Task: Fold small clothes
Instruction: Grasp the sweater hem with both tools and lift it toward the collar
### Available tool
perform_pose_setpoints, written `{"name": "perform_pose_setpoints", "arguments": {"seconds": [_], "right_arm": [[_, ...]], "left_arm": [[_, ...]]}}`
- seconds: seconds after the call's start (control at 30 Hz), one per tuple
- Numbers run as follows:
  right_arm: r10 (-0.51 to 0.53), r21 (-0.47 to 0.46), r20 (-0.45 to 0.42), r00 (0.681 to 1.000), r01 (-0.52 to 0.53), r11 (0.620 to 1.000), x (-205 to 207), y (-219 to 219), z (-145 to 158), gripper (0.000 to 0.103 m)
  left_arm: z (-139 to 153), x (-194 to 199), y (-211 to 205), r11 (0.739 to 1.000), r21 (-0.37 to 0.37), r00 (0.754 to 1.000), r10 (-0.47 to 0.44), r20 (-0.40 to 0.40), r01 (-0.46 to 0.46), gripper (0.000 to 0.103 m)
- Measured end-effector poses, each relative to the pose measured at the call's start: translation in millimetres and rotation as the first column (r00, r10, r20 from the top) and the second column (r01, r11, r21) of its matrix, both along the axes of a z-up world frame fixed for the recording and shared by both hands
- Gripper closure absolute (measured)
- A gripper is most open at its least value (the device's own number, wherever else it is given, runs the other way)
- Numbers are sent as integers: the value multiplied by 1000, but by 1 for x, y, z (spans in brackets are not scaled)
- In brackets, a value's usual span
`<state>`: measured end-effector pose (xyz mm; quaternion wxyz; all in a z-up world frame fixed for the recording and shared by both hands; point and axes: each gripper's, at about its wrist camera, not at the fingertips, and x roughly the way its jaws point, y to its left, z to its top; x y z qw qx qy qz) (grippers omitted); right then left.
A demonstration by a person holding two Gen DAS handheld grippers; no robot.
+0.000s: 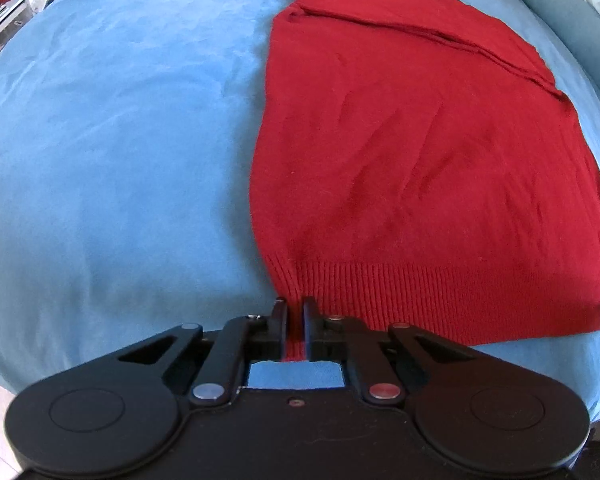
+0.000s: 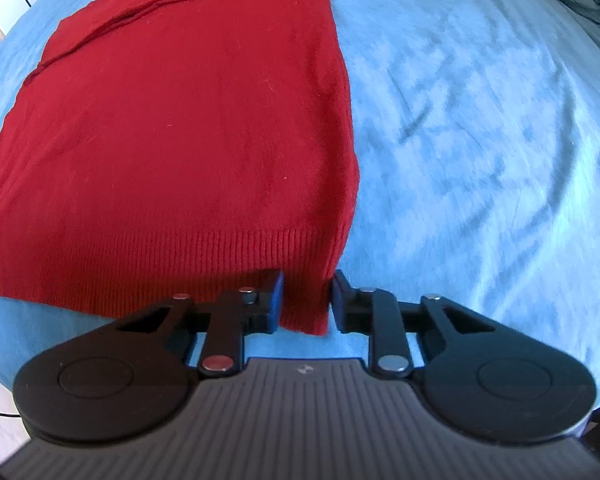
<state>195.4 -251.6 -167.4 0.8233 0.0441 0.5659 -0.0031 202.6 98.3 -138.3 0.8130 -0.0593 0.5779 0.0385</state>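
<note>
Blue bed (image 1: 100,140) carries the red sweater (image 1: 420,160), lying flat; left hand-held gripper (image 1: 295,320) pinches its ribbed hem corner; right hand-held gripper (image 2: 307,300) stands part-open around the other corner; uneven lifting could skew the fold.

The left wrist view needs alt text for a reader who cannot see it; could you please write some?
The left claw is shut on the ribbed hem corner of a red knit sweater, which lies flat on a blue bedsheet. A sleeve is folded across the sweater's far end.
</note>
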Motion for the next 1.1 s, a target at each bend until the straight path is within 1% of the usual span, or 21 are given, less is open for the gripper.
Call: {"name": "perform_pose_setpoints", "arguments": {"seconds": [0.1,0.17,0.27,0.43,0.57,0.67,0.73,0.83,0.9,0.97,1.0,1.03,1.07,1.1], "right_arm": [[-6,12,-15,1000,7,1000,6,0,1,82],[-19,23,-21,1000,19,1000,9,-1,6,82],[-67,79,-9,998,68,995,15,-7,22,82],[-148,206,60,987,133,969,33,-19,71,83],[-195,301,125,973,150,942,67,-25,112,83],[-214,347,187,959,139,927,107,-27,139,83],[-222,379,231,947,123,917,142,-29,152,83],[-226,396,294,929,97,913,206,-28,162,83],[-223,368,344,912,87,926,256,-24,162,83],[-231,354,349,908,100,930,307,-21,150,83],[-249,353,343,906,121,928,335,-21,137,83],[-258,345,328,909,139,928,358,-21,123,83],[-268,333,305,914,161,929,384,-19,104,83],[-271,318,291,918,175,932,403,-17,88,83]], "left_arm": [[3,4,-2,1000,2,1000,-1,-10,1,97],[11,7,1,1000,-10,1000,24,-19,-25,98],[29,12,3,998,-7,998,61,-12,-61,98],[70,29,6,992,-37,991,125,50,-123,99],[105,55,12,984,-72,976,173,132,-165,99],[131,92,20,981,-89,956,188,226,-171,99],[144,127,27,979,-104,938,196,285,-173,99],[153,192,31,977,-125,899,206,387,-171,99],[152,236,34,974,-134,867,225,444,-184,99],[142,281,34,970,-124,849,243,470,-210,99],[132,304,34,967,-109,841,255,478,-232,99],[120,323,33,964,-95,838,262,480,-247,99],[106,341,29,963,-78,841,263,474,-258,99],[90,359,27,960,-69,846,272,459,-272,99]]}}
